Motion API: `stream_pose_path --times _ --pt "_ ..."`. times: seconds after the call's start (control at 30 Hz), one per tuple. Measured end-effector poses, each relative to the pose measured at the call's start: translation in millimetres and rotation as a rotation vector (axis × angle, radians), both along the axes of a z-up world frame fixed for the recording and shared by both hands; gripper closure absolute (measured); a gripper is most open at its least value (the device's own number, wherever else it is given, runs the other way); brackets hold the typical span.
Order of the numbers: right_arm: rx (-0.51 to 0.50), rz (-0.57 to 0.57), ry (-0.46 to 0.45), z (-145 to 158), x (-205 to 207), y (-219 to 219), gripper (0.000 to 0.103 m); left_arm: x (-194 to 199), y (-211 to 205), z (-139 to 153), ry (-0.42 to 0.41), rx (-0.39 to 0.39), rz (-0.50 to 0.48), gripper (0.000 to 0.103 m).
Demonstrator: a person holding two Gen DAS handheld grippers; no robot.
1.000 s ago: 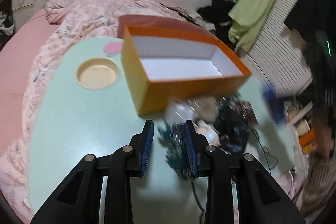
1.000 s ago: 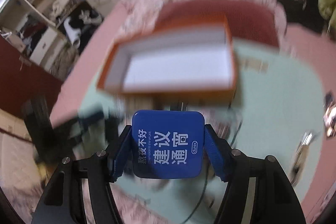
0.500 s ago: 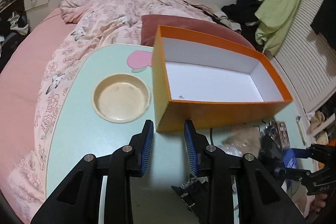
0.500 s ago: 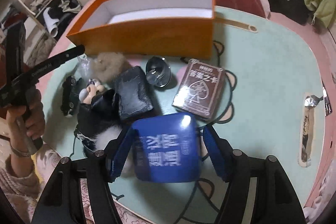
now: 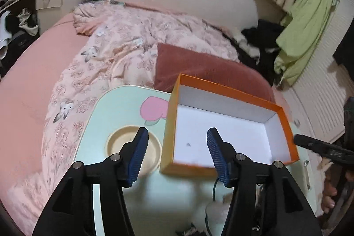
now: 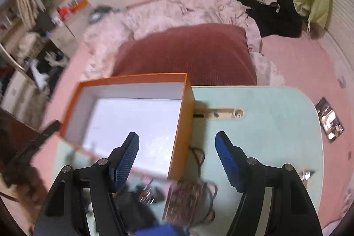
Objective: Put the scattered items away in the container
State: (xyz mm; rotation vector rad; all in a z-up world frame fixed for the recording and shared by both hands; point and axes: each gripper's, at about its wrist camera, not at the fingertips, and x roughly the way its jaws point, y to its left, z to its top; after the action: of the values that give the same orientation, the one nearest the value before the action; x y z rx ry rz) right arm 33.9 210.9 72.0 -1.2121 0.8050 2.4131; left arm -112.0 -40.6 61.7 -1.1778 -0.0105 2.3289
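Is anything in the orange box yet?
No, the left wrist view shows the orange box with only its bare white floor, apart from a tiny dark speck.

Orange box (image 5: pixel 223 166) with white inside, open and upright, nothing visible in it, brown patterned tin (image 6: pixel 184 200), blurred dark items (image 6: pixel 141 198) and blue tin (image 6: pixel 159 232) lay just beside its near wall

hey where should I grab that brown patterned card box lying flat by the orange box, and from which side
Probably across its two long edges, coming down from above. The brown card box lies flat on the table, so only the thin sides offer purchase. The open right gripper looks wide enough, though blur hides detail.
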Motion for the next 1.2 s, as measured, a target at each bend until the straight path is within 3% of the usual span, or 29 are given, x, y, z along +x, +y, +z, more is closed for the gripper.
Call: stream_pose_path --times 0.07,0.13,0.2,0.43,0.7,0.93,1.13,1.2 --pt "0.007 0.045 -0.067 -15 -21 -3 0.033 -13 11 -3 -0.035 -0.034 -0.029 0.047" --pt "0.032 0.077 -0.137 -28 -35 -6 0.041 -25 25 -13 -0.098 -0.093 -0.080 0.047" --pt "0.031 0.103 -0.160 -37 -38 -8 0.053 -25 33 -19 -0.132 -0.092 -0.133 0.047" --pt "0.097 0.057 -0.181 -31 -8 -2 0.063 14 46 -22 -0.076 -0.124 -0.211 0.047" --pt "0.128 0.046 -0.173 -38 -6 -2 0.063 23 46 -18 -0.048 -0.116 -0.211 0.047" --pt "0.222 -0.011 -0.019 3 18 -23 0.055 56 25 23 0.105 -0.039 -0.207 0.044" --pt "0.223 0.034 0.059 23 49 -60 0.052 97 -1 33 0.097 0.003 -0.235 0.039" --pt "0.200 0.057 0.078 21 61 -75 0.043 110 -12 26 0.071 -0.002 -0.230 0.039"
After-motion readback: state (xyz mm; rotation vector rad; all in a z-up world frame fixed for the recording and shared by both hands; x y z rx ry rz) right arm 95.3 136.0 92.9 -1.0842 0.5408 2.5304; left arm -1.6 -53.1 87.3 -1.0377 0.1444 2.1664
